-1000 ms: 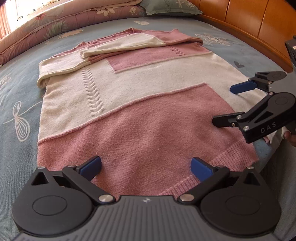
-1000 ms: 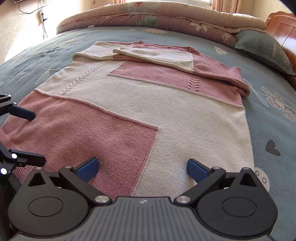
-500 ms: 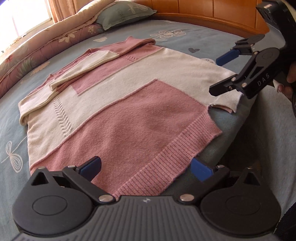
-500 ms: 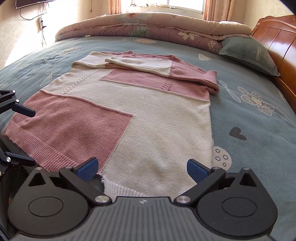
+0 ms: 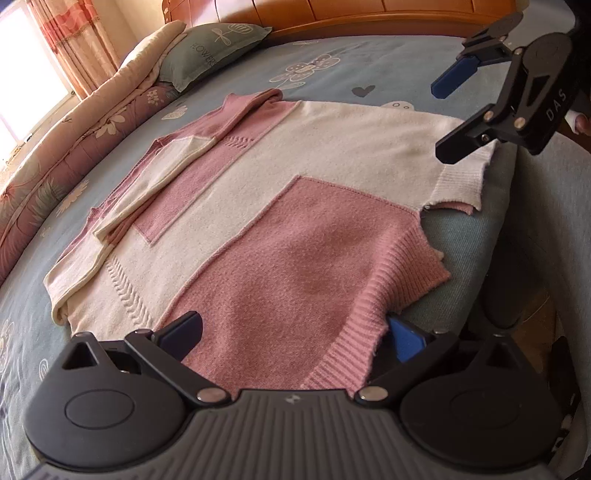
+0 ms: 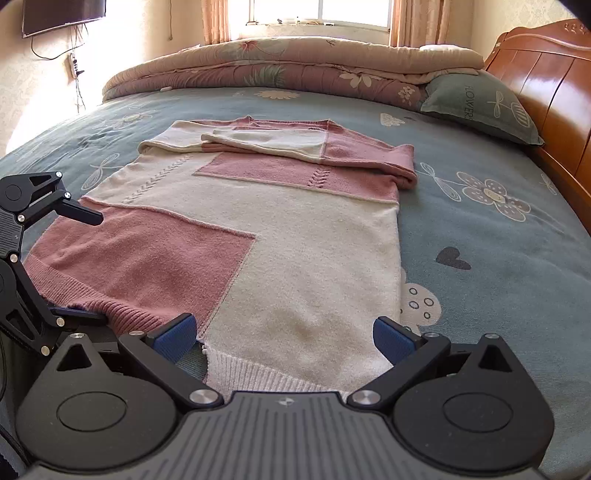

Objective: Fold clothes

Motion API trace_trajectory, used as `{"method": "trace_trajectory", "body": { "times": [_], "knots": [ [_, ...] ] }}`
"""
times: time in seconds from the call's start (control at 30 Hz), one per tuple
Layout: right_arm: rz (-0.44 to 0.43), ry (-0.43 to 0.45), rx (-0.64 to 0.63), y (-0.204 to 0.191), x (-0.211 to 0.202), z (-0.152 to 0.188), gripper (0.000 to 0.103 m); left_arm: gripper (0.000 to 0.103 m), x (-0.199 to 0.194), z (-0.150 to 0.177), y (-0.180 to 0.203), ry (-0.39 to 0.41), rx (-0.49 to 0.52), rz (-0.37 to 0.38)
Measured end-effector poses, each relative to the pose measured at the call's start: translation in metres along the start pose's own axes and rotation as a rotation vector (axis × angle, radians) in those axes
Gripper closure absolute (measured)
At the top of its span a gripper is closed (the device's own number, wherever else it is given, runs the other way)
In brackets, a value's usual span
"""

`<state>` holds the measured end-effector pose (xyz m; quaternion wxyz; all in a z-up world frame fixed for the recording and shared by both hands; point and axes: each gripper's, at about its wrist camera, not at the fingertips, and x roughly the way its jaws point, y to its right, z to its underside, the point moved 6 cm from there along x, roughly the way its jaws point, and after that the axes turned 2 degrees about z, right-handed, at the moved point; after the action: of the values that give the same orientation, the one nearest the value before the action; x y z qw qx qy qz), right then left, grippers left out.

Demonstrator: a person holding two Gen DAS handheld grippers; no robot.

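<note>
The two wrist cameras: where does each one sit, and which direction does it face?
Left wrist: on the left gripper, at the pink hem corner of the pink-and-cream knitted sweater, facing the wooden headboard; the right gripper and a fingertip show.
Right wrist: on the right gripper, at the cream hem, facing the window; the left gripper shows.
Shared: sweater, blue floral bedsheet, grey-green pillow.

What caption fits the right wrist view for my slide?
Open right claw poised at the white ribbed hem of a pink-and-white sweater lying flat on the bed, left claw open at the pink hem.
</note>
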<state>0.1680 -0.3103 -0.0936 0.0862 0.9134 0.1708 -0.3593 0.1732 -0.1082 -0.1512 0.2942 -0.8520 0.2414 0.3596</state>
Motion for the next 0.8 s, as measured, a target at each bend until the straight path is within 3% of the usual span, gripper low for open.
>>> {"method": "trace_trajectory", "body": {
  "times": [0.23,0.43,0.8],
  "knots": [
    [-0.048,0.01,-0.034,-0.017,0.003,-0.005,0.0,0.001,-0.006,0.015,-0.008,-0.033,0.03,-0.026],
    [-0.066,0.009,-0.05,-0.026,0.005,-0.007,0.0,0.001,-0.007,0.005,0.025,0.008,0.217,-0.002],
    [-0.04,0.013,-0.03,-0.014,-0.006,-0.002,0.0,0.0,0.006,-0.028,0.045,0.071,0.482,-0.087]
  ]
}}
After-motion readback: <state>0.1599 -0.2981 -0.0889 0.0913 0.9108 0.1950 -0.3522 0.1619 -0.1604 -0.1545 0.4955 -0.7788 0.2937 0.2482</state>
